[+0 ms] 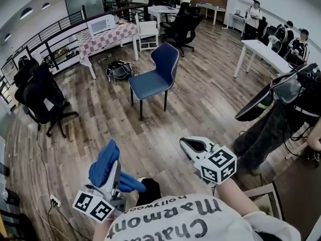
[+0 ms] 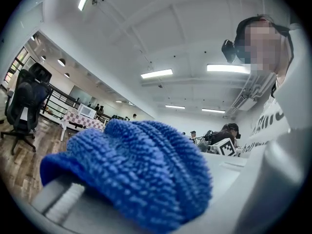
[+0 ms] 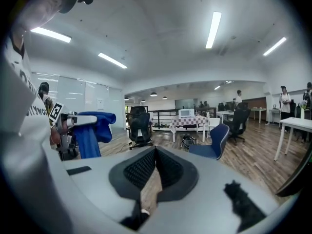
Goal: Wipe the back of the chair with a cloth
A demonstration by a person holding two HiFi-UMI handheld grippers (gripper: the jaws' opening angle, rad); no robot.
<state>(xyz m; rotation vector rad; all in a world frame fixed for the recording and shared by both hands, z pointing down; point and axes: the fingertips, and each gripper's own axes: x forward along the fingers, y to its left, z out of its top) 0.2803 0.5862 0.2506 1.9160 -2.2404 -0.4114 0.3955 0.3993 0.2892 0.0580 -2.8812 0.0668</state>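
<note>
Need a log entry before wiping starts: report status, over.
Left gripper shut on blue cloth; right gripper shut, empty. Blue chair ahead, apart from both grippers, back untouched. Bag on floor beside chair, off the direct line.

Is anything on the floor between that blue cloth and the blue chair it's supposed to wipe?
Nothing visible. Only bare wooden floor lies between the blue cloth, clamped in the left tool, and the blue chair. A dark bag lies on the floor to the chair's left, off the straight path.
</note>
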